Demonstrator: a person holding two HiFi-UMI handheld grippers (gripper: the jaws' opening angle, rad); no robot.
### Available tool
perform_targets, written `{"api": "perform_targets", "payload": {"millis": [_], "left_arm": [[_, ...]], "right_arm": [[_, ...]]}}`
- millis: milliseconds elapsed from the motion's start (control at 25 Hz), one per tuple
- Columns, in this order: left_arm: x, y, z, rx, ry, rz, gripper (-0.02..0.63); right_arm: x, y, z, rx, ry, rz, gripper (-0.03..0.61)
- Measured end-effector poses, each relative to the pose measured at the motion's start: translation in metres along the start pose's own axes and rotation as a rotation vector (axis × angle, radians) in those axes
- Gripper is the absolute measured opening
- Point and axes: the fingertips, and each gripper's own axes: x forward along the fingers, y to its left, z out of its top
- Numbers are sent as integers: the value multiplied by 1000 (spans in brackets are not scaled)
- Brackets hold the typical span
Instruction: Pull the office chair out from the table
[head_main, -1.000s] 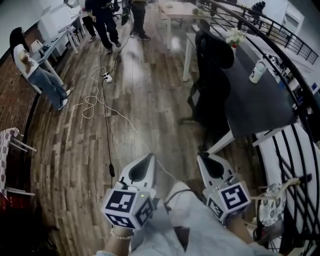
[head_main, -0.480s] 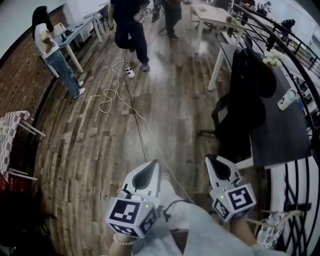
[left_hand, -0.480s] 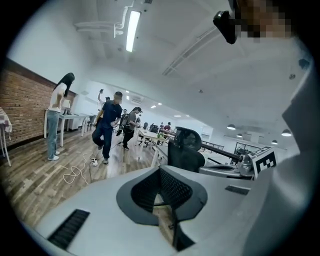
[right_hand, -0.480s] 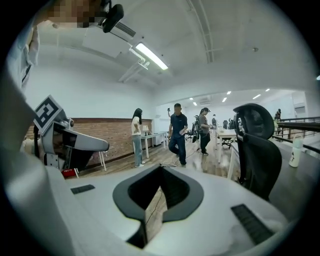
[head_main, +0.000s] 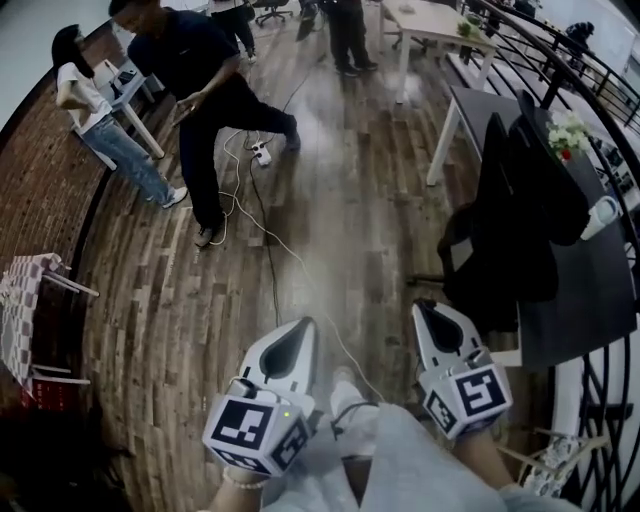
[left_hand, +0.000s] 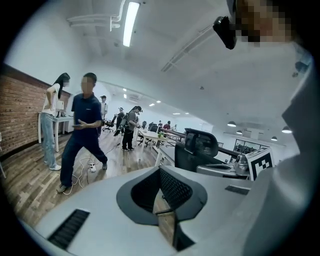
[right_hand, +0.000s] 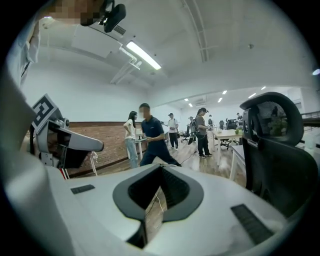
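Office chair (head_main: 505, 225), black and high-backed, stands tucked against the long edge of the dark tabletop (head_main: 575, 300) that faces the open floor. A white cup (head_main: 602, 215) and flowers (head_main: 567, 135) sit on the tabletop behind it. The right tongs (head_main: 432, 312) hang near the chair's base. The left tongs (head_main: 298, 330) are beside them over the wooden floor (head_main: 340, 180). Both are closed and empty. A cable (head_main: 275, 260) crosses the floor.

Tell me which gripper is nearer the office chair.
Right. The right gripper is just short of the office chair, not touching; the left gripper is farther away, leftward.
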Motion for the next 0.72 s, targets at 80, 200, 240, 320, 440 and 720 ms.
{"api": "perform_targets", "payload": {"millis": [80, 200, 240, 320, 440, 720], "left_arm": [[18, 1, 15, 6, 12, -5, 11], [43, 2, 34, 3, 29, -13, 11], [50, 4, 38, 0, 29, -15, 11], [59, 8, 44, 2, 21, -19, 11], [67, 9, 50, 18, 17, -30, 11], [101, 0, 63, 60, 33, -122, 11]], "right_arm": [[14, -15, 11, 10, -7, -10, 5], [31, -40, 21, 37, -15, -28, 5], [37, -45, 22, 44, -17, -35, 5], [41, -51, 22, 49, -19, -52, 5], [35, -56, 21, 49, -17, -84, 5], [14, -85, 19, 49, -22, -228, 5]]}}
